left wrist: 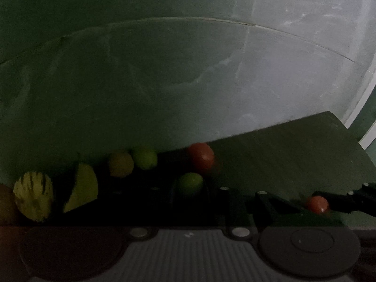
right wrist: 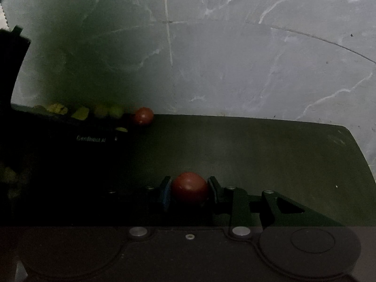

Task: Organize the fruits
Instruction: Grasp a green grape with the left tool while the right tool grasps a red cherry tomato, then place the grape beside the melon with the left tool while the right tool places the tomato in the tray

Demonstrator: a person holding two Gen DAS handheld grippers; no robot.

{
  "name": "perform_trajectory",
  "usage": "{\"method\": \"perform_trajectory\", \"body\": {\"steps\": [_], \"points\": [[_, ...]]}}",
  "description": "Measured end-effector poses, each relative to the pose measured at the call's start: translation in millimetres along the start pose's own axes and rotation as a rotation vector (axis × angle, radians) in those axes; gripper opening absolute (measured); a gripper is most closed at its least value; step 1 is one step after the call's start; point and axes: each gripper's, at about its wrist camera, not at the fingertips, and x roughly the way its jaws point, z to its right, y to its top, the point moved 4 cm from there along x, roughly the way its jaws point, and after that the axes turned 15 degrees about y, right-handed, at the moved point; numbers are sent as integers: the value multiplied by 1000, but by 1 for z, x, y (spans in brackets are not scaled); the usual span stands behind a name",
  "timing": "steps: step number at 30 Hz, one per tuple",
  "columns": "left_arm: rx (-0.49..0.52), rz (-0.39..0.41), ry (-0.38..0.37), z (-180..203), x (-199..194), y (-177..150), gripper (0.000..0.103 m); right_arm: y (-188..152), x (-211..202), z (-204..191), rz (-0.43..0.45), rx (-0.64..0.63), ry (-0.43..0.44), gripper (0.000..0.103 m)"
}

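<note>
Red and smooth, the round fruit sits pinched in your right claw, one pad on each flank at its widest girth, low over the dark surface. It looks light, firm and glossy, so I judge it could slip or roll if the pads creep off the middle; keep the hold across the equator and press only enough to carry it. Your left claw is pressed in on a green lime-like fruit, though its fingers are almost lost in shadow there, so the contact itself is hard to make out. That fruit should handle much the same: small, round, firm, likely to roll once set down. The left wrist view gives you the row at the back of the surface: a striped yellow fruit, a yellow wedge, an orange one, another green one and a second red fruit, plus your right claw with its red load at the far right. The right wrist view shows that row only dimly and small, but it alone shows the pads' placement on the red fruit clearly.
</note>
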Motion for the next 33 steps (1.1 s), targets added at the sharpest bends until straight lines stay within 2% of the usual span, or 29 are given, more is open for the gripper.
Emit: {"method": "perform_trajectory", "body": {"steps": [9, 16, 33], "points": [[-40, -3, -15, 1, -35, -21, 25, -9, -38, -15, 14, -12, 39, 34], [-68, 4, -7, 3, -80, -42, 25, -23, -74, -31, 22, -28, 76, 34], [-152, -24, 35, 24, -190, -124, 25, -110, -158, -68, -20, -90, 159, 34]]}}
